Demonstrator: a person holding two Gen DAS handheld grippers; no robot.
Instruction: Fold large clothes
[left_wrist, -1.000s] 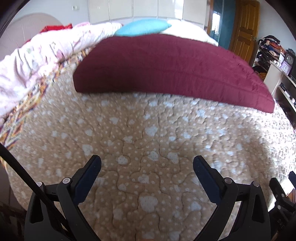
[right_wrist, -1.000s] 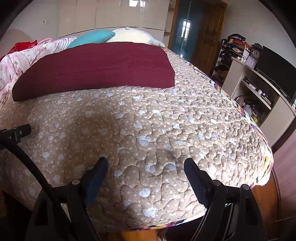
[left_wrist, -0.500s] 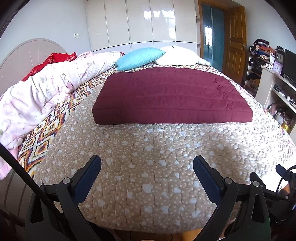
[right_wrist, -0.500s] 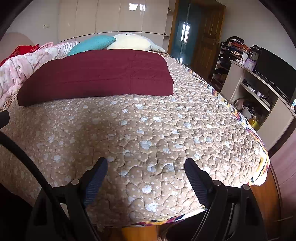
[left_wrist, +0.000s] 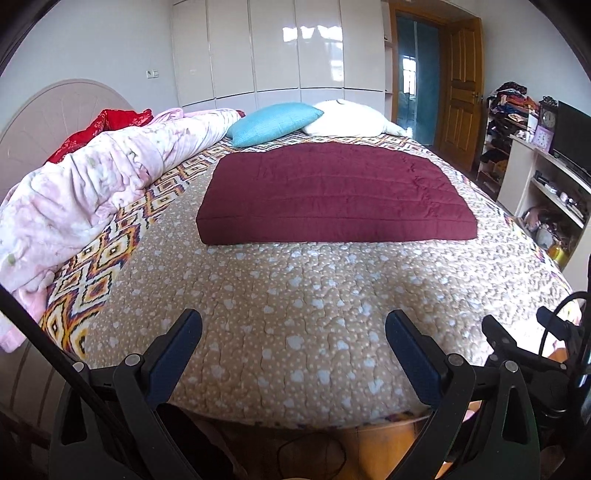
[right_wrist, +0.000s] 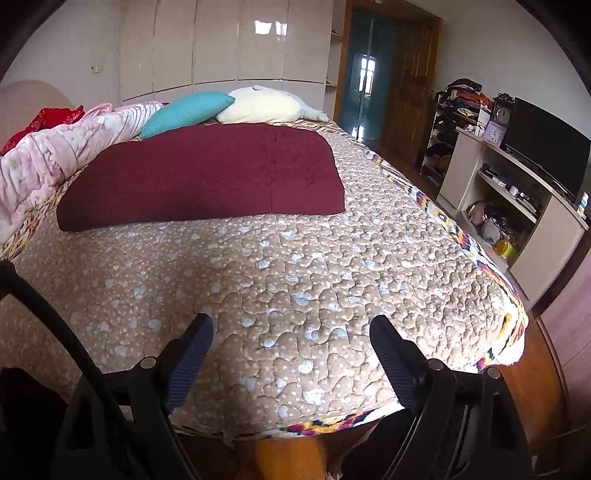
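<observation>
A dark red quilted garment (left_wrist: 332, 195) lies folded into a flat rectangle on the middle of the bed, also seen in the right wrist view (right_wrist: 207, 177). It rests on a tan spotted bedspread (left_wrist: 295, 295) (right_wrist: 295, 277). My left gripper (left_wrist: 293, 332) hangs open above the foot of the bed, nothing between its fingers, well short of the garment. My right gripper (right_wrist: 291, 338) is open too, over the bed's near right corner, with nothing in it. Part of the right gripper (left_wrist: 517, 354) shows at the lower right of the left wrist view.
A pink floral duvet (left_wrist: 92, 192) is bunched along the bed's left side with a red cloth (left_wrist: 107, 123) behind it. A teal pillow (left_wrist: 273, 122) and a white pillow (left_wrist: 347, 118) lie at the head. A TV unit (right_wrist: 517, 192) and shelves stand on the right.
Both grippers have pulled back and risen from the bed. The garment now looks farther off and the bed's foot edge and the floor have come into view. Both stayed open.
</observation>
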